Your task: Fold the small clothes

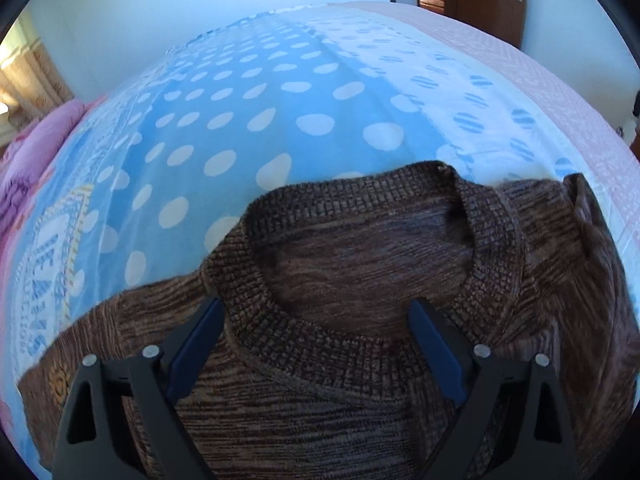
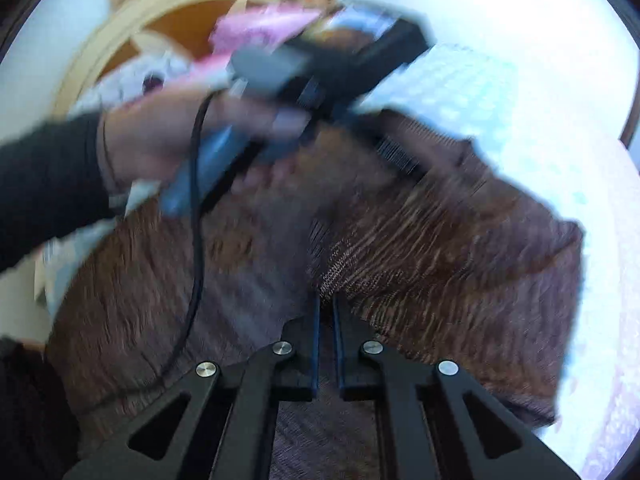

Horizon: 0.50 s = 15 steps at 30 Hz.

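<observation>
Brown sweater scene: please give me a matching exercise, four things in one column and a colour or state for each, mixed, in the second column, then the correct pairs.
Column 1:
1. sweater
2. left gripper
3. right gripper
4. bed sheet

Column 2:
A. blue with white dots
B. fingers spread wide over the collar
C. brown knit
D. fingers closed on a fold of fabric

Pairs: 1-C, 2-B, 3-D, 4-A

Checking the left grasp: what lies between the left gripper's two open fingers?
In the left wrist view, the brown sweater's ribbed collar lies between the left gripper's fingers.
</observation>
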Each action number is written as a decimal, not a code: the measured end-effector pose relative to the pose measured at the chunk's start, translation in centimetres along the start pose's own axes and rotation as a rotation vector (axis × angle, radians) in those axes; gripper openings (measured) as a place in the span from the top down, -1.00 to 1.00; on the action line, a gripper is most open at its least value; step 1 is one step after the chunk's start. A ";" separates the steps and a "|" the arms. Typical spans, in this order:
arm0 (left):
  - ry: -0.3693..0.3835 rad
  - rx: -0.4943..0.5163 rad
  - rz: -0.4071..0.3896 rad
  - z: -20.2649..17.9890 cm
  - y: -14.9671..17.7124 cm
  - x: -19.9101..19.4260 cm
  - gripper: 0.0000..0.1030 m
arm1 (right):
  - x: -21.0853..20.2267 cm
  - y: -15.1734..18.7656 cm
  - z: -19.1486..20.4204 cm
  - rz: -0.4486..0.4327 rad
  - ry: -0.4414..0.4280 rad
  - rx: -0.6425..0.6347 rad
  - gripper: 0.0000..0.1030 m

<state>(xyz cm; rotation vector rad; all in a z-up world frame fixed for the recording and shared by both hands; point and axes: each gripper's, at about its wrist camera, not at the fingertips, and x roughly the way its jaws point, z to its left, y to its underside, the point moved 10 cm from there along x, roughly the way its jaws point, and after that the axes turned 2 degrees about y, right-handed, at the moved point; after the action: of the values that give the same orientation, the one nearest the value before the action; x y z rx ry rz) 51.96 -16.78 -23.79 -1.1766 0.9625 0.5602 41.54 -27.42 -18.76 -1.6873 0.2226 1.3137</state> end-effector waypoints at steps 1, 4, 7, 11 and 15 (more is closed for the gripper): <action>0.003 -0.018 -0.005 0.3 0.1 -0.3 -0.84 | 0.7 0.7 0.5 0.016 0.023 -0.034 0.90; 0.028 -0.034 -0.025 0.4 1.0 -2.2 -0.80 | 0.1 0.6 0.1 -0.021 -0.013 0.025 0.71; 0.120 -0.006 -0.042 -0.7 3.4 -5.1 -0.60 | -1.7 1.2 -2.3 -0.062 -0.066 0.143 -0.26; 0.252 0.021 0.008 -3.1 5.8 -5.9 -0.17 | -5.2 2.4 -7.5 -0.165 -0.025 0.291 -0.26; 0.258 0.016 0.026 -5.3 5.0 -3.9 0.00 | -6.0 2.0 -13.0 -0.218 0.079 0.431 -0.26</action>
<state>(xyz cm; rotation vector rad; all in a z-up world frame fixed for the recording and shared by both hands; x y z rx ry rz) 44.25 -19.74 -23.38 -1.2435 1.2011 0.4262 46.30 -40.62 -15.29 -1.3536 0.3324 0.9572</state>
